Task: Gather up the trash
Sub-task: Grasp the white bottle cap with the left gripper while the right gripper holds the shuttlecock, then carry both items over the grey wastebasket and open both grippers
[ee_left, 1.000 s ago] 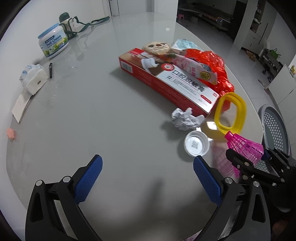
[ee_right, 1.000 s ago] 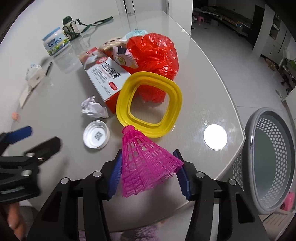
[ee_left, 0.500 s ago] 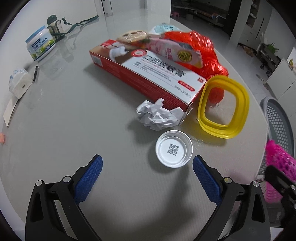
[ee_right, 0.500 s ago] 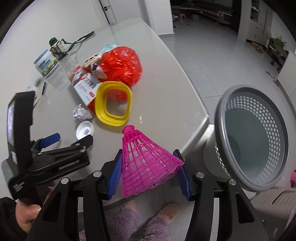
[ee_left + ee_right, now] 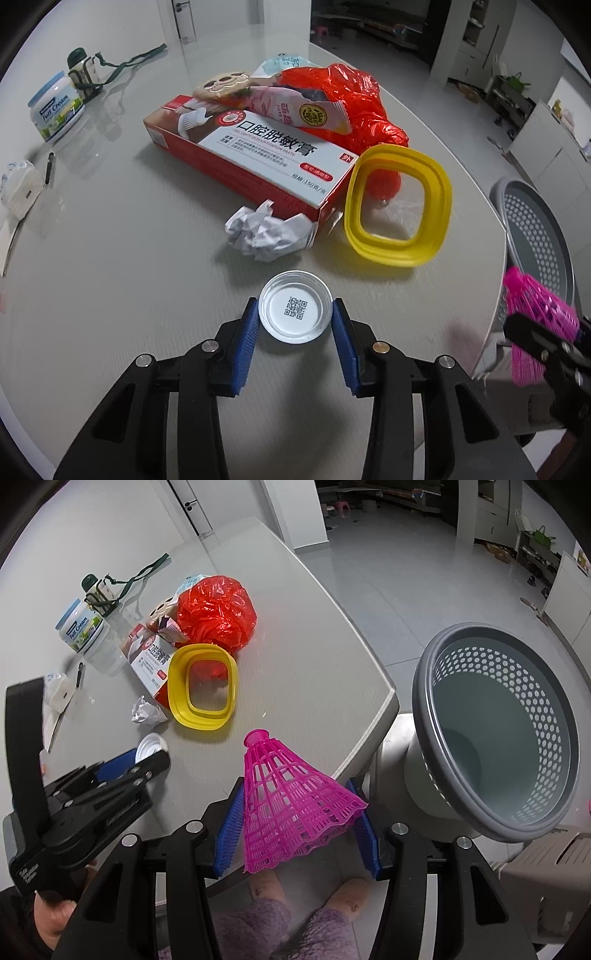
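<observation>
A white bottle cap (image 5: pixel 294 312) with a QR code lies on the grey table between the blue pads of my left gripper (image 5: pixel 294 325). The jaws are closing and the pads touch the cap's rim on both sides. My right gripper (image 5: pixel 297 790) is shut on a pink plastic shuttlecock (image 5: pixel 288 805), held over the table's corner, left of the grey perforated bin (image 5: pixel 428 686). A crumpled paper ball (image 5: pixel 266 232), a red toothpaste box (image 5: pixel 251 155), a yellow ring frame (image 5: pixel 399 254), a snack wrapper (image 5: pixel 295 107) and a red plastic bag (image 5: pixel 354 107) lie beyond the cap.
At the far left stand a cream jar (image 5: pixel 55 107), a small bottle with a green strap (image 5: pixel 81 74), a tissue pack (image 5: pixel 18 184) and a pen (image 5: pixel 48 168). The table's rounded edge (image 5: pixel 369 731) runs beside the bin. A person's slippered feet (image 5: pixel 347 897) show below.
My left gripper moved forward onto the white cap and its wide jaws closed around it. The right gripper carried the shuttlecock off the table's middle toward the corner by the bin.
</observation>
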Available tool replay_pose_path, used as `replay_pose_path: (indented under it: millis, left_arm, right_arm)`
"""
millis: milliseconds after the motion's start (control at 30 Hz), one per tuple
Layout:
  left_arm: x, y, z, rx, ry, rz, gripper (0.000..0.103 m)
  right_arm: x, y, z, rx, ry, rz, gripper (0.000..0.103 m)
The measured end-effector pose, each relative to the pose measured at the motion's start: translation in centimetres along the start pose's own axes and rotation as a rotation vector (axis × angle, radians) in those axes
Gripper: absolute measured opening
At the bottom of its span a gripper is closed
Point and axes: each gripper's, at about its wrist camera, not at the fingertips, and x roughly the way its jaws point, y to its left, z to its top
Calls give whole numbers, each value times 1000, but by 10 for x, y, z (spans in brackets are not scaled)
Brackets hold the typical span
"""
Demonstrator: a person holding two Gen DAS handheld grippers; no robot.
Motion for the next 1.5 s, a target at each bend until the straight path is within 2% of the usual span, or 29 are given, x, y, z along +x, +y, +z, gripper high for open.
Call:
replay_pose_path:
  millis: [200, 333, 500, 667, 900, 1067, 1367, 1500]
  left_arm:
    - [-31, 2, 4, 106, -20, -24, 39]
    - [-54, -13, 15, 197, -57, -94, 39]
    - [-68, -60, 36, 312, -100, -172, 39]
    - [-66, -130, 56, 369, -119, -231, 39]
    - [-25, -228, 69, 376, -54, -247, 39]
    - [9, -274, 73, 344, 2, -222, 39]
    - [31, -294, 69, 300, 57, -166, 40]
    - [29, -297, 67, 289, 56, -145, 57]
  right_arm:
    - [-17, -3, -3, 77, -24, -25, 52]
    - [-41, -16, -8, 165, -68, -90, 52]
    - [-68, -58, -19, 284, -113, -146, 52]
    - [-80, -117, -20, 332, -128, -195, 52]
    - [-62, -206, 0, 322, -87, -188, 52]
    - [-36, -237, 14, 254, -32, -154, 52]
    - [-11, -259, 20, 192, 29, -126, 54]
    - [-12, -263, 19, 189, 33, -120, 60]
